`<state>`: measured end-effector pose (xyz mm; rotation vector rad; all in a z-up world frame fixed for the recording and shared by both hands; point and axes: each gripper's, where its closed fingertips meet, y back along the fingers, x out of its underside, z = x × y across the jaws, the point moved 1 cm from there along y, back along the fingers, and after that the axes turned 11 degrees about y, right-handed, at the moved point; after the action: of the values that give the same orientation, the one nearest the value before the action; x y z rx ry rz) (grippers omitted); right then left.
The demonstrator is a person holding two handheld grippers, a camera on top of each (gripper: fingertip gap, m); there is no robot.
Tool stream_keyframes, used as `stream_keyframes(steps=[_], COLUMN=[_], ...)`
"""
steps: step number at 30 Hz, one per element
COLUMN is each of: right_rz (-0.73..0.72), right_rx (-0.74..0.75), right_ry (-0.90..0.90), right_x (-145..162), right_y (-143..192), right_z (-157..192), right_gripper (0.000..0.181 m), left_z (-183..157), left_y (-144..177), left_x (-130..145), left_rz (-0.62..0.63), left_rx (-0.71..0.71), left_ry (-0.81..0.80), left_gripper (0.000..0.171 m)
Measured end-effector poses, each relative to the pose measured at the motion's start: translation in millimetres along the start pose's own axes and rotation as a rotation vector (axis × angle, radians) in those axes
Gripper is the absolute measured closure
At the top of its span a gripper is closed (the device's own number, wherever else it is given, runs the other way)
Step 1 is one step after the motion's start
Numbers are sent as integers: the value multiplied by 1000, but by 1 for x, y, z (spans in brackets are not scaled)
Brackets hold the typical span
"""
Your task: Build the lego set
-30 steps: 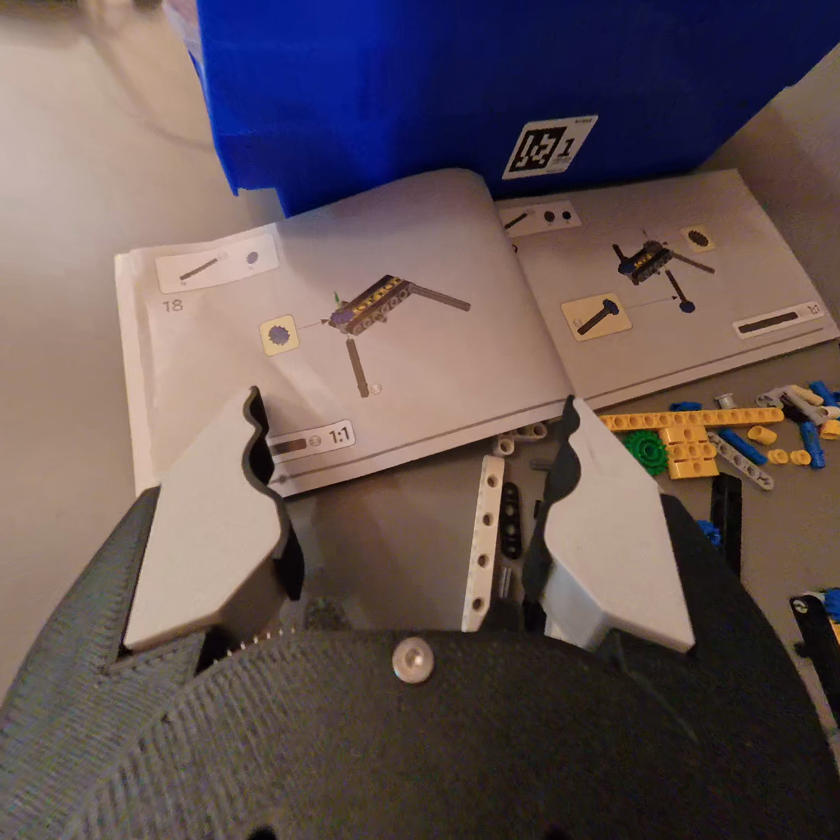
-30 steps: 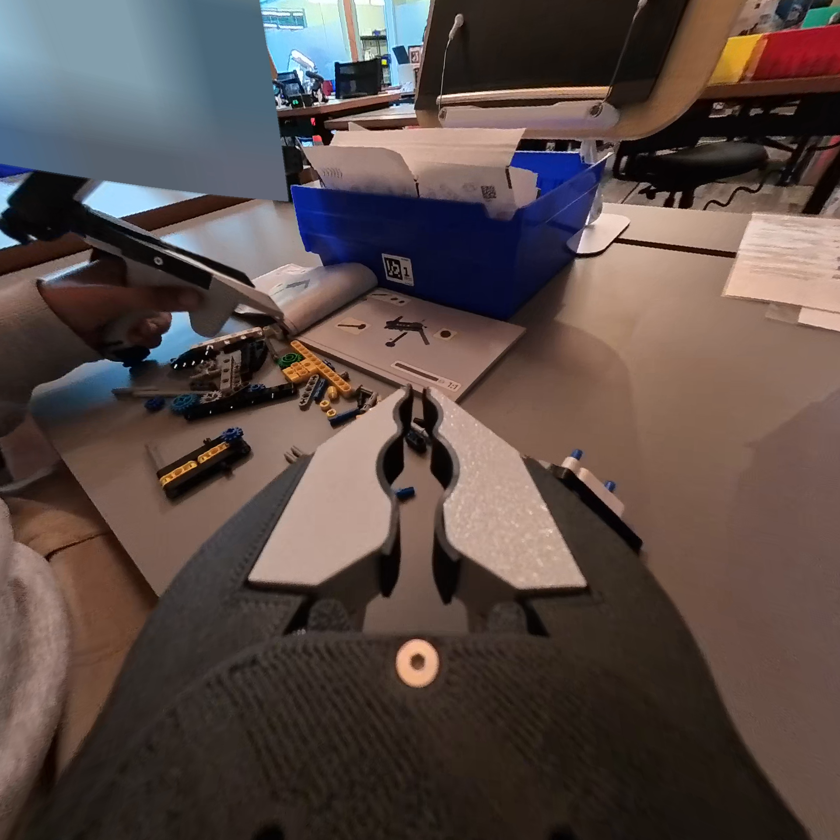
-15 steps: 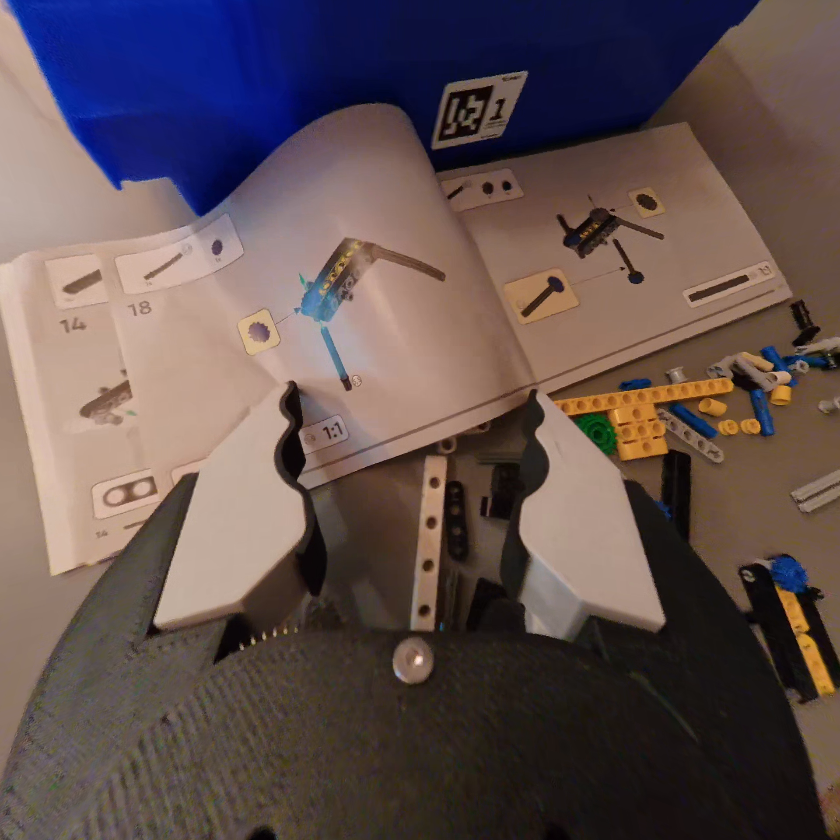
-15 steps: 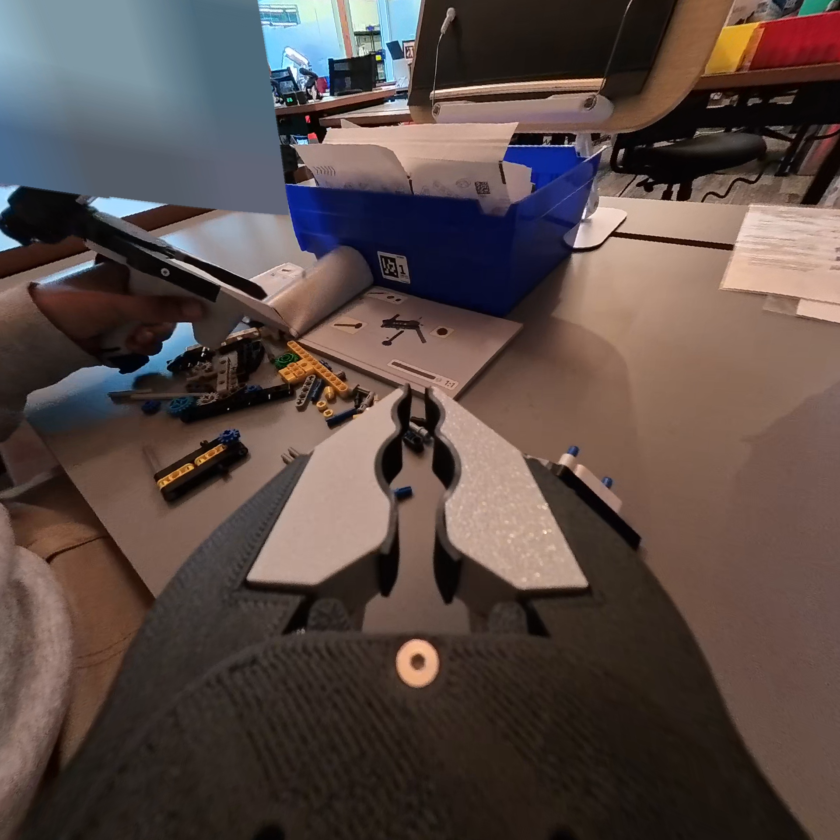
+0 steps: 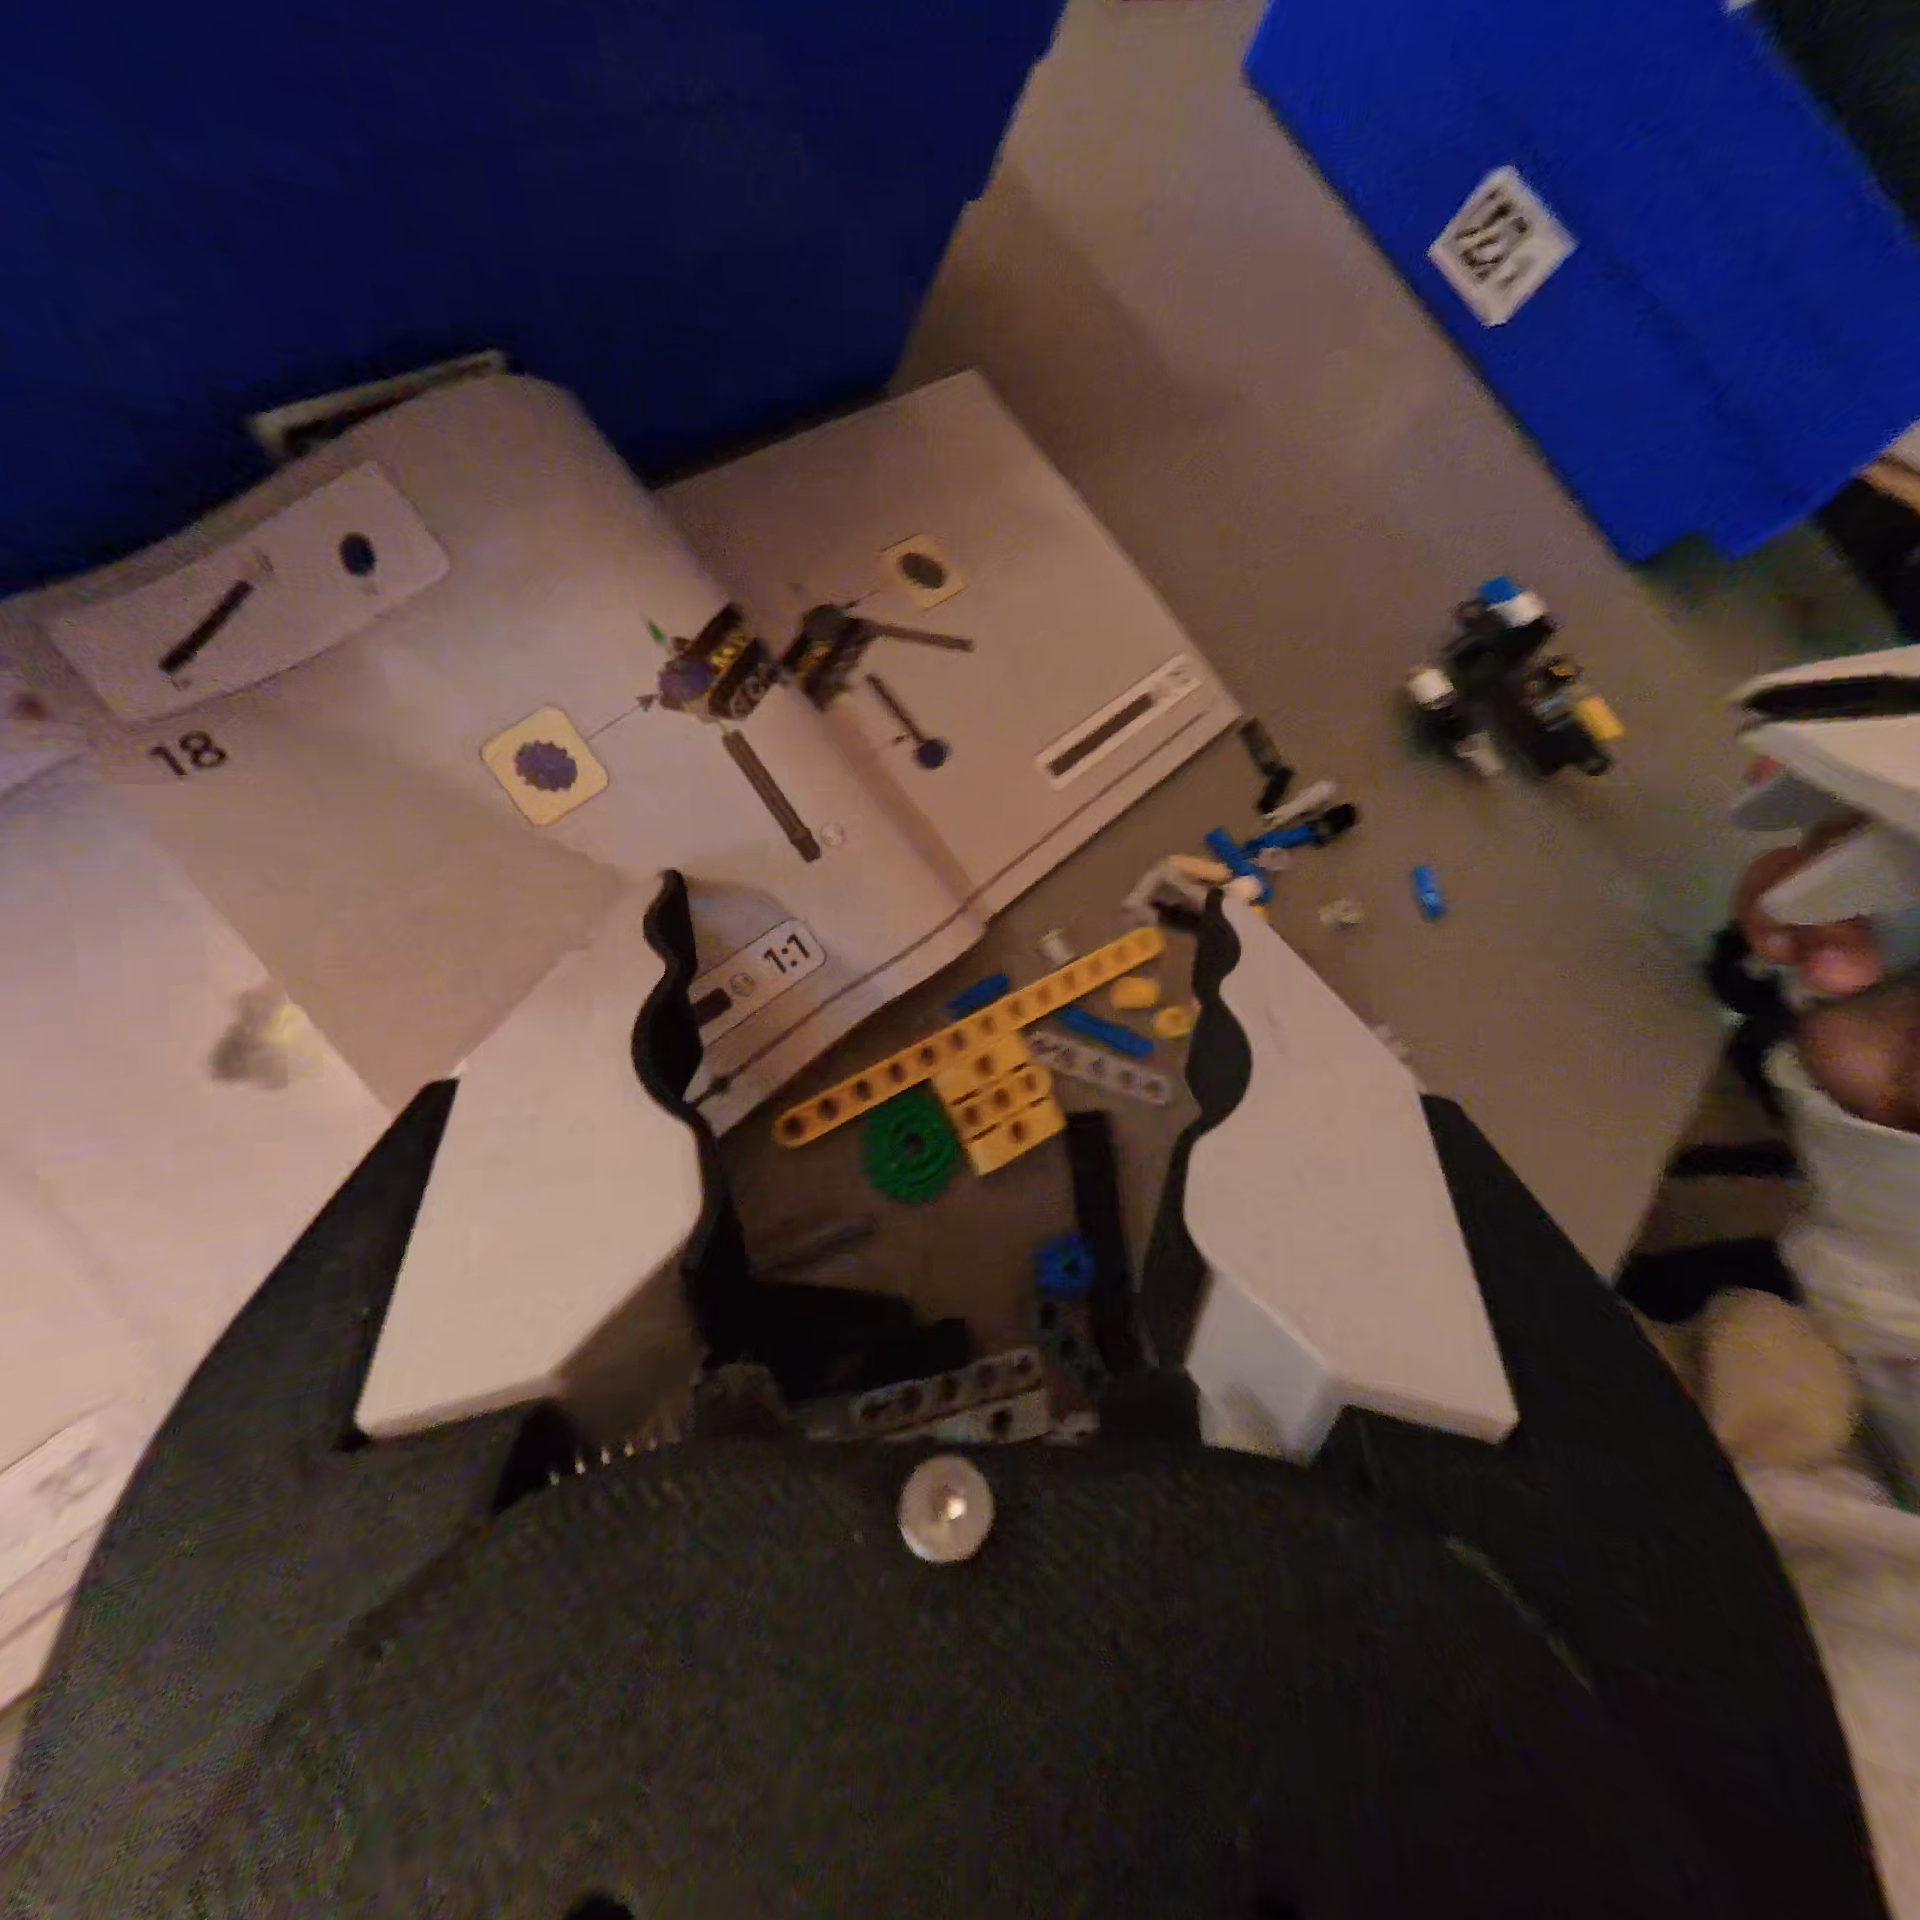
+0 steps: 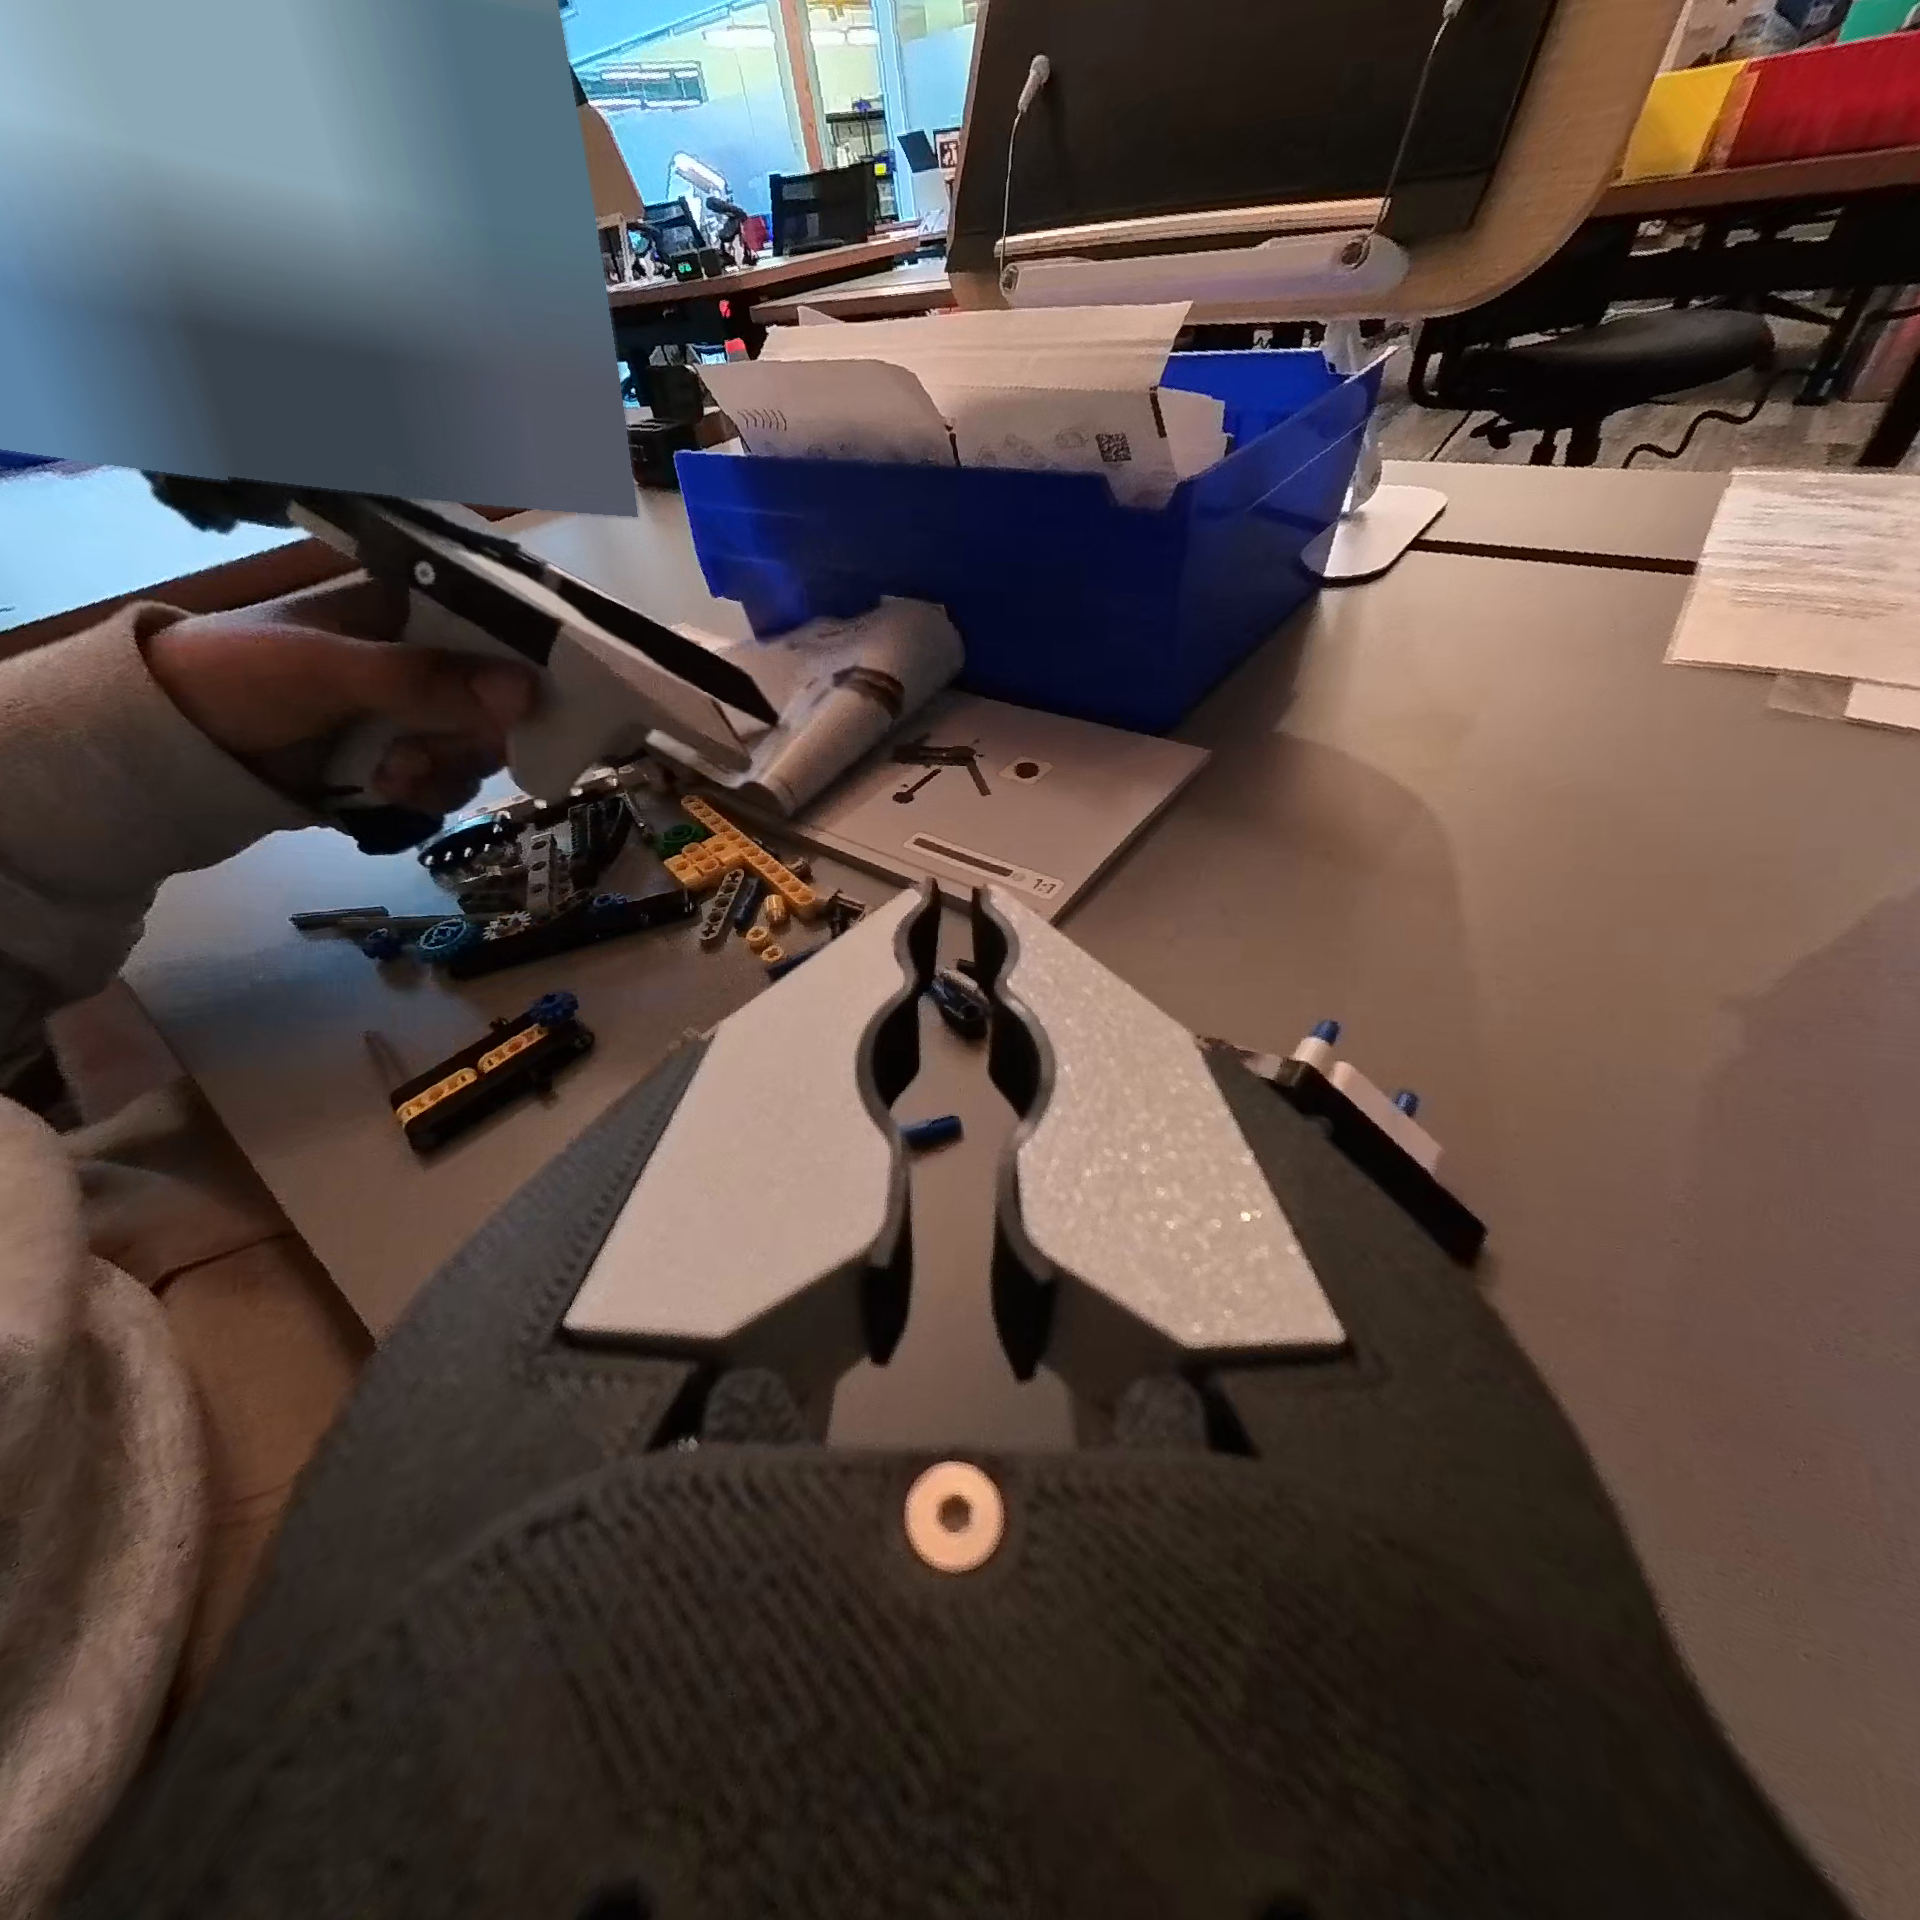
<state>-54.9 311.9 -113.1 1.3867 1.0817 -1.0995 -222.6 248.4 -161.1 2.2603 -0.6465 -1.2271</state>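
Note:
The open instruction booklet (image 5: 914,665) lies in front of a blue bin (image 6: 1039,582), its left page curled up. My left gripper (image 5: 940,904) is open and empty, hovering over the booklet's lower edge and a pile of loose pieces: yellow beams (image 5: 977,1049), a green gear (image 5: 912,1143) and a grey beam (image 5: 935,1392). In the right wrist view a hand holds the left gripper (image 6: 748,727) against the curled page. My right gripper (image 6: 956,896) is almost closed with a thin gap, holding nothing, above a small dark piece (image 6: 961,1006) and a blue pin (image 6: 930,1130).
A dark geared assembly (image 6: 540,862), a black-and-yellow assembly (image 6: 494,1070) and a black-and-white block with blue pins (image 6: 1361,1122) lie on the grey table (image 6: 1455,935). A monitor stand (image 6: 1371,530) and papers (image 6: 1808,582) are at the back right. From my left tips it is roughly 5 cm to the green gear (image 5: 912,1143); from my right, 20 cm. Seen from the right wrist view (image 6: 678,840) as well.
My left gripper has swung right and twisted, now over the yellow beams and green gear. The booklet's left page has curled up further. My right gripper has hardly moved.

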Motion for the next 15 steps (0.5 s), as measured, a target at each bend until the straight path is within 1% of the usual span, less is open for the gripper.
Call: stream_keyframes(steps=[4, 7, 9, 11, 12, 15], right_rz=[-2, 2, 7, 10, 11, 8], right_rx=[-1, -1, -2, -3, -3, -1], right_ry=[-2, -3, -4, -6, -7, -11], right_x=[0, 0, 1, 1, 1, 1], right_y=[0, 0, -1, -1, -1, -1], right_z=[0, 0, 0, 0, 0, -1], right_gripper=[177, 177, 176, 176, 176, 177], left_z=[-28, -46, -52, -50, -45, -20], left_y=[1, 15, 28, 41, 48, 70], left_x=[-5, -16, -24, -34, -39, -52], left_rz=[-24, -121, -184, -250, -290, -407], left_rx=[158, 271, 336, 378, 375, 312], left_ry=[8, -28, -25, 7, 34, 100], left_gripper=[75, 78, 80, 81, 81, 80])
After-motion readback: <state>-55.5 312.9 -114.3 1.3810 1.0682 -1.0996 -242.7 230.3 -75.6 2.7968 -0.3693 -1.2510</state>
